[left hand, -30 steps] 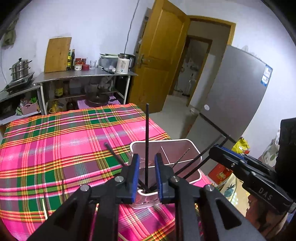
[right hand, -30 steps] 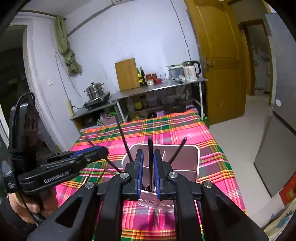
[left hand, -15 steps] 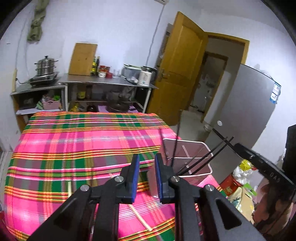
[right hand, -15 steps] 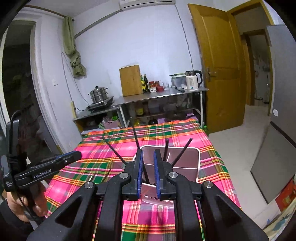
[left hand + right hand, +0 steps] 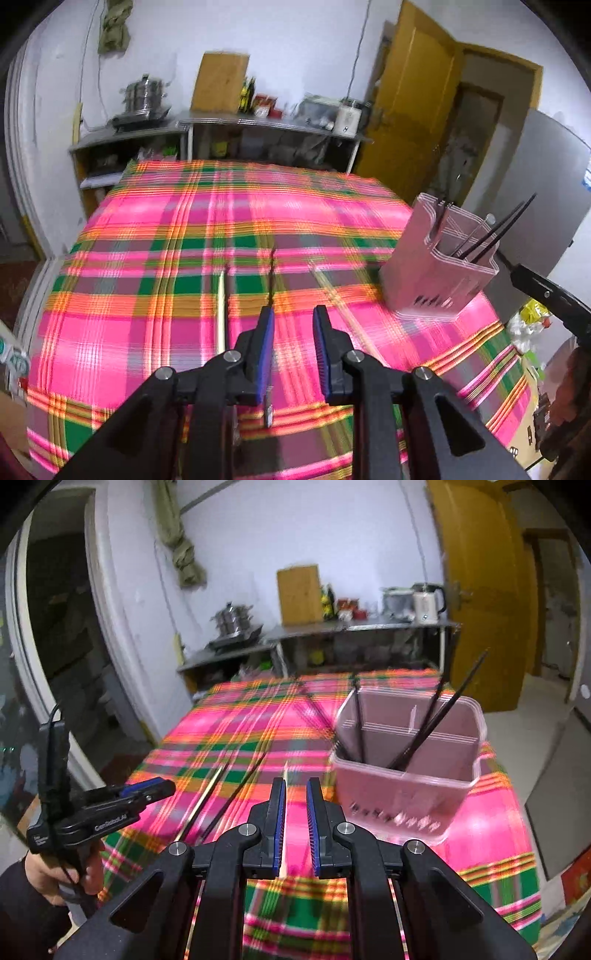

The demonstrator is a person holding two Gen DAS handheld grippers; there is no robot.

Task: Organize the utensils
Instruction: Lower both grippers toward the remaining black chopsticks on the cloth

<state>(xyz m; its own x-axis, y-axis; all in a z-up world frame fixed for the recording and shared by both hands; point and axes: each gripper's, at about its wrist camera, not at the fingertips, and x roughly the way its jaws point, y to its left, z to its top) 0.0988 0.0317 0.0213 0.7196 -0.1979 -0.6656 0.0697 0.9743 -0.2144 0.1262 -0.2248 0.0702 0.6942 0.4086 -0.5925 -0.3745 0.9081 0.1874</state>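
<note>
A pink plastic utensil holder (image 5: pixel 437 273) (image 5: pixel 406 771) stands on the plaid tablecloth with several black chopsticks (image 5: pixel 428 720) leaning in its compartments. Loose chopsticks lie on the cloth: a pale one (image 5: pixel 221 310) (image 5: pixel 201 801), a black one (image 5: pixel 271 277) (image 5: pixel 236 794) and another pale one (image 5: pixel 336 295) (image 5: pixel 285 775). My left gripper (image 5: pixel 291 317) hovers open and empty above the black one. My right gripper (image 5: pixel 294 786) is slightly open and empty, left of the holder. The views are motion-blurred.
The table (image 5: pixel 147 258) is covered in pink, green and orange plaid. Behind it stand metal shelves (image 5: pixel 332 635) with a pot, cutting board, bottles and kettle. A yellow door (image 5: pixel 406 103) and a grey fridge (image 5: pixel 535 177) are at the right.
Both grippers have pulled back and left from the holder, leaving the black chopsticks in it. Their jaws now hold nothing. The loose chopsticks on the cloth have come into view.
</note>
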